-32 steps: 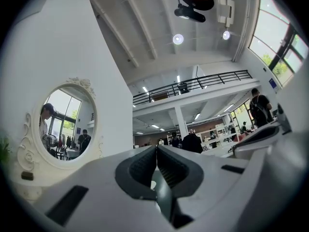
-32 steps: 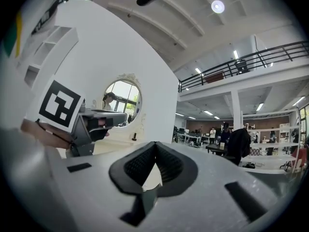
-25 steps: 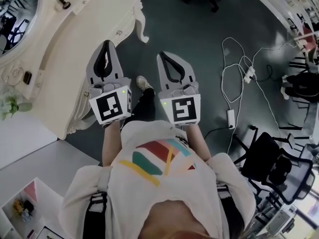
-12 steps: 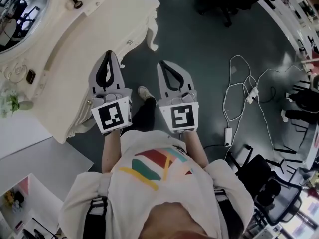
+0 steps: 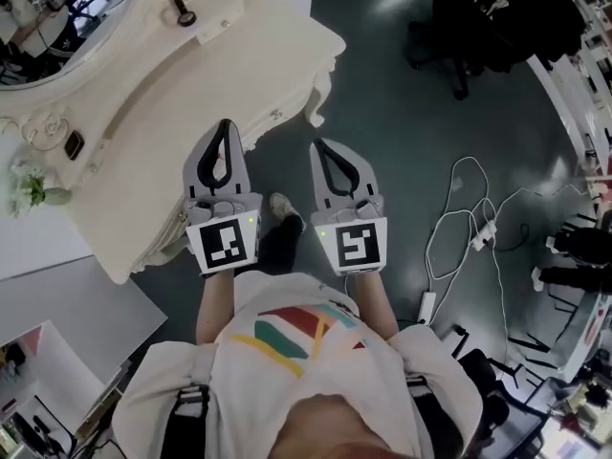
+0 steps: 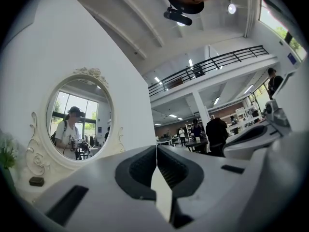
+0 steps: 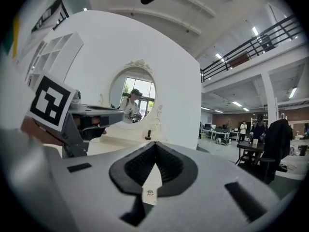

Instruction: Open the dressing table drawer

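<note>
Now left claw (image 5: 227,124) and right claw (image 5: 321,144), clenched empty, hover beside the dressing table (image 5: 191,75) edge over floor (image 5: 402,161).

The left gripper (image 5: 227,124) and the right gripper (image 5: 322,145) have pale grey moulded shells. Black ribbed pads (image 6: 140,170) line the jaws in a teardrop outline. Each gripper bears a white cube (image 5: 224,244) printed with a black square marker, with a small green light (image 5: 250,221) lit beside it. A silver screw (image 7: 150,193) sits below the right jaws. The person wears an off-white short-sleeved T-shirt (image 5: 287,371) printed with red, green and yellow bands, dark straps (image 5: 188,404) at the shoulders, dark trousers (image 5: 279,242) and a pale shoe (image 5: 281,206).
</note>
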A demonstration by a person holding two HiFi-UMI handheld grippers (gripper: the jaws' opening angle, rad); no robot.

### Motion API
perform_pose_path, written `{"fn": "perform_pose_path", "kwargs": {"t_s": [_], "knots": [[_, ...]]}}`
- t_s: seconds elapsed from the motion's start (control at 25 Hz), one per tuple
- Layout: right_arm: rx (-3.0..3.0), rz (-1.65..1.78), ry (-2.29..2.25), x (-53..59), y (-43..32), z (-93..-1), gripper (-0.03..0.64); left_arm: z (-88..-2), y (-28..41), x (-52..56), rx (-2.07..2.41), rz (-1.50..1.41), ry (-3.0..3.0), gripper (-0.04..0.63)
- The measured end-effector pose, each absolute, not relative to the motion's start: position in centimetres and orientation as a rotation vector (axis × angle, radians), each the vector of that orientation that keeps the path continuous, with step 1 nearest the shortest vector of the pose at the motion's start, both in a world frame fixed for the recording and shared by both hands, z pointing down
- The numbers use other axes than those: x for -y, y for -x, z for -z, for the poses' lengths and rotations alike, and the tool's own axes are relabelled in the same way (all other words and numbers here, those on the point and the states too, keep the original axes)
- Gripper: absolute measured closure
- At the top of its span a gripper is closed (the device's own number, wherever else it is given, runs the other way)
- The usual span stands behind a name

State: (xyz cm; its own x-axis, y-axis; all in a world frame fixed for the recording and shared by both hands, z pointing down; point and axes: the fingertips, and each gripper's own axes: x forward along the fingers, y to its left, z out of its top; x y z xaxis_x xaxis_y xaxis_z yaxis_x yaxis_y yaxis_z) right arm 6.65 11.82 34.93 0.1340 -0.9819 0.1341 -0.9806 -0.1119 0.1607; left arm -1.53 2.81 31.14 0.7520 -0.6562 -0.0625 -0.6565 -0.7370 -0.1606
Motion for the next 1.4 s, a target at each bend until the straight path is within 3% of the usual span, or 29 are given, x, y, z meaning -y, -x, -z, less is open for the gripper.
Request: {"fn": "perform_pose_path", "kwargs": {"t_s": [0.6, 1.4], "knots": [[2.327, 0.166, -1.794, 5.9, -4.7, -29.6, 0.617, -27.6, 4.6, 10.2, -1.482, -0.067, 2.580, 0.589], [2.554, 0.188, -1.646, 13.3, -1.7, -27.2, 0.617, -25.1, 11.1, 14.0, -1.879, -0.080, 2.326, 0.589]]}}
